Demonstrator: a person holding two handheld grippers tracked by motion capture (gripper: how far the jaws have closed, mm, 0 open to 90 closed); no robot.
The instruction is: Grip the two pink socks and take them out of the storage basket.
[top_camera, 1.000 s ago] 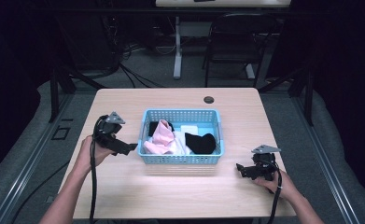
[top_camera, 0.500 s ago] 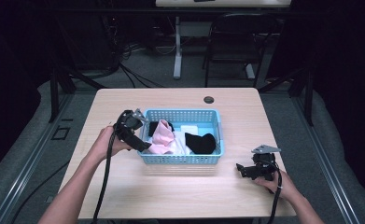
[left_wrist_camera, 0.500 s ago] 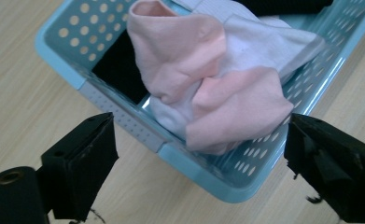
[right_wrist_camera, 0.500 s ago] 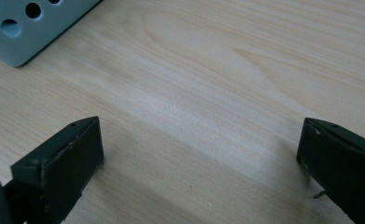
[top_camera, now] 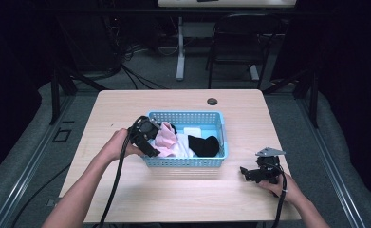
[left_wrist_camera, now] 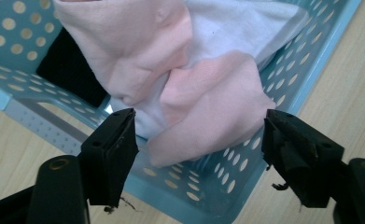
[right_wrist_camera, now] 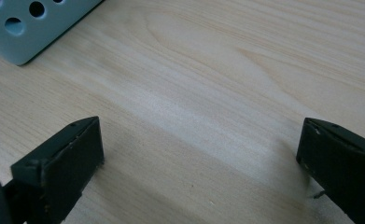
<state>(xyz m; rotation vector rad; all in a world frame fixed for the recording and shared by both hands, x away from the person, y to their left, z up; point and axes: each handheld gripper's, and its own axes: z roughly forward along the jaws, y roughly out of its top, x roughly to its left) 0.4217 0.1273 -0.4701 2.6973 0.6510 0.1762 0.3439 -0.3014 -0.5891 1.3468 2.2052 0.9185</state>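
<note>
While the left gripper (top_camera: 151,137) leans over the blue basket (top_camera: 185,161), its jaws straddle the pink cloth (left_wrist_camera: 194,98) without pinching it.

Seen from the high view, the basket sits mid-table, and the pink cloth lies in its 9 o'clock end, beside a white cloth (top_camera: 185,142) and a black cloth (top_camera: 203,145) toward 3 o'clock. Through the left gripper view, the jaws have just been closing, yet both pads stand clear of the pink fold that hangs between them over the basket's perforated wall. At about 4 o'clock from the basket, well apart from it, the right gripper (top_camera: 249,174) rests low on the wooden table (top_camera: 126,104), released, jaws spread wide over bare wood with nothing between them.
</note>
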